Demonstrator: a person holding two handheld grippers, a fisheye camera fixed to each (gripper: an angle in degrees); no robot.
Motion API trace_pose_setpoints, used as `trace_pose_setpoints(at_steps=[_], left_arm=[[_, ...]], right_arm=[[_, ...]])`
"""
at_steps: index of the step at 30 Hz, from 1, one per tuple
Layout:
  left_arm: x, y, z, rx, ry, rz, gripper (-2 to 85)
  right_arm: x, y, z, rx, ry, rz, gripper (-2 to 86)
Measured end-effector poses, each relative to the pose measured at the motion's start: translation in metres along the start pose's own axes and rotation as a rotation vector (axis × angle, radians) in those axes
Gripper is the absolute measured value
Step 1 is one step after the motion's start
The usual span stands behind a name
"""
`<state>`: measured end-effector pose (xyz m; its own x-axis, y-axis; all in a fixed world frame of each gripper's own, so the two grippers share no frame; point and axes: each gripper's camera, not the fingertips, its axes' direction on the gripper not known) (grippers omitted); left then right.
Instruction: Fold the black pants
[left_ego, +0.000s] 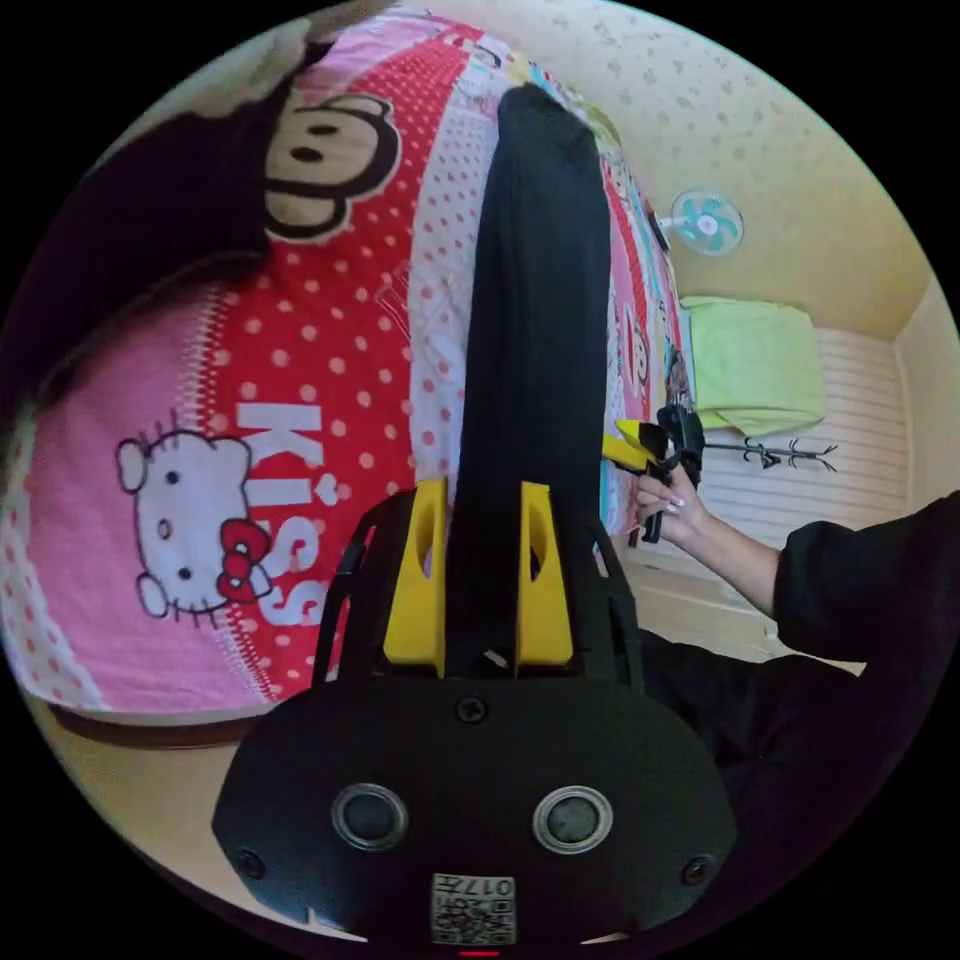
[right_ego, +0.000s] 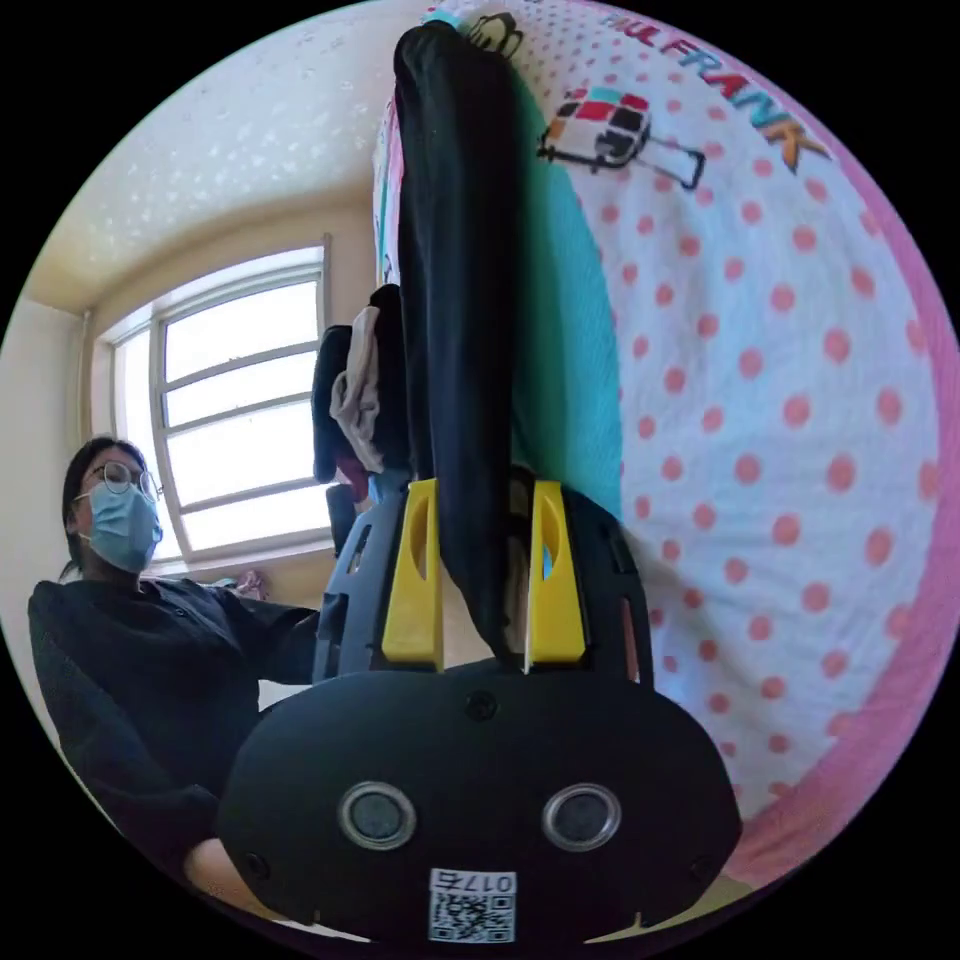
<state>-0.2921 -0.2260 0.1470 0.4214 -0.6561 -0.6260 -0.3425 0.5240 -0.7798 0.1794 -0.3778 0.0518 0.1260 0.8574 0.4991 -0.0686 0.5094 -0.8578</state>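
black pants (left_ego: 540, 300) — one pair, two grippers clamping: left gripper (left_ego: 483, 575); right gripper (right_ego: 483, 580)

The pants (left_ego: 540, 300) are stretching across the bed (left_ego: 330, 400), running from between the jaws of the left gripper (left_ego: 483, 500) out to the far edge, with the quilt lying under them on both sides. In the left gripper view the right gripper (left_ego: 650, 450) is sitting at the side of the pants in a hand (left_ego: 675, 505), and a fan (left_ego: 707, 222) is hanging on the wall beyond it. In the right gripper view the pants are running up from between the jaws of the right gripper, with the person (right_ego: 120, 620) standing to the left in front of a window (right_ego: 235, 410).
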Motion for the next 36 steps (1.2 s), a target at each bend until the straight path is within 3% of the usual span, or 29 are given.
trace_pose_setpoints(at_steps=[3,6,10,13,15,18,25,36], left_arm=[[0.023,0.011,0.01,-0.041,-0.076,0.058,7.2],[0.043,0.029,0.022,-0.209,-0.062,0.116,5.3],[0.052,0.048,0.053,-0.549,-0.041,0.088,5.5],[0.051,0.042,0.026,-0.408,-0.156,0.084,6.6],[0.048,0.025,0.0,-0.268,-0.134,0.085,8.7],[0.033,-0.013,-0.017,-0.133,-0.045,0.05,12.0],[0.028,-0.052,0.009,-0.262,0.03,0.012,14.0],[0.015,-0.007,-0.011,-0.067,0.193,0.035,15.9]], right_arm=[[-0.01,0.018,0.028,-0.218,0.065,-0.076,4.9],[-0.021,0.047,0.005,-0.209,0.066,-0.091,3.9],[-0.01,0.082,-0.009,-0.306,0.229,-0.07,4.2],[0.003,0.084,-0.048,-0.206,0.133,-0.021,6.2],[0.004,0.069,-0.092,-0.002,0.114,-0.052,8.7],[0.016,0.031,-0.122,0.11,0.128,-0.054,11.9],[0.028,-0.06,-0.071,-0.027,-0.076,-0.098,11.7],[0.04,-0.022,-0.08,0.027,-0.028,-0.079,12.0]])
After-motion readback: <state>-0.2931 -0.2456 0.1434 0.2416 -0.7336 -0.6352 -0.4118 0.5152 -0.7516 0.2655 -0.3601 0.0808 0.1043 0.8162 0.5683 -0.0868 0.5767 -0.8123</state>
